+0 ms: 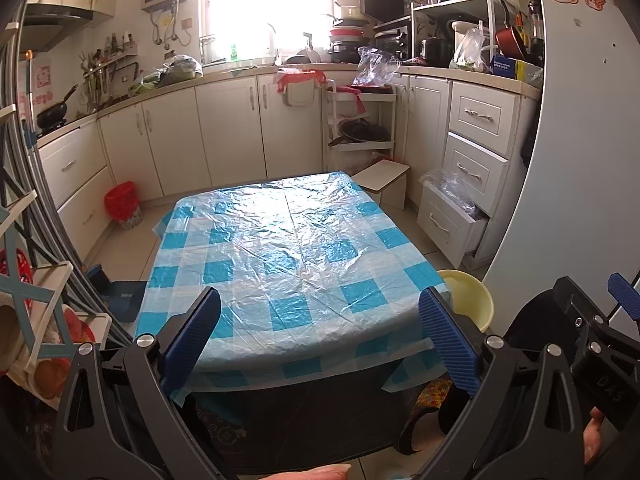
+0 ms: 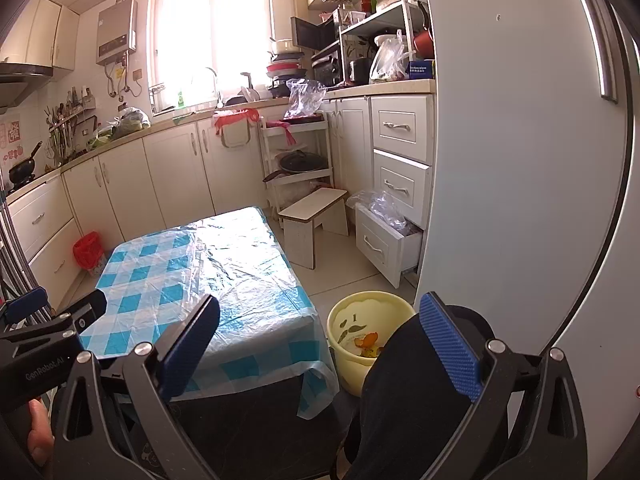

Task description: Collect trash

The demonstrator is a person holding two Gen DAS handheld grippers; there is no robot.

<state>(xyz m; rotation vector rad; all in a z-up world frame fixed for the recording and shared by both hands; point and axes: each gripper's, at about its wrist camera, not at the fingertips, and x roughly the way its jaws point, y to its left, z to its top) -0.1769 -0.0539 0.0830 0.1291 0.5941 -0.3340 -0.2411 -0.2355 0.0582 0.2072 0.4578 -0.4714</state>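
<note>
Right wrist view alone shows peel scraps (image 2: 369, 345) inside the yellow bin (image 2: 352, 312) beside the table (image 2: 224, 264). Left gripper (image 1: 320, 332) and right gripper (image 2: 320, 340) both spread wide, empty.

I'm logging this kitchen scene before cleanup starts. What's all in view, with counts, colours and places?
table: 1, blue-white check cover under clear plastic, centre
yellow bin: 1, holds orange peel scraps, floor right of table
red bin: 1, floor by left cabinets
stool: 1, white, beyond the table
open drawer: 1, white, bottom, plastic bags inside
fridge: 1, white, right
left gripper: 1, black, blue fingers, open
right gripper: 1, black, blue fingers, open
</note>
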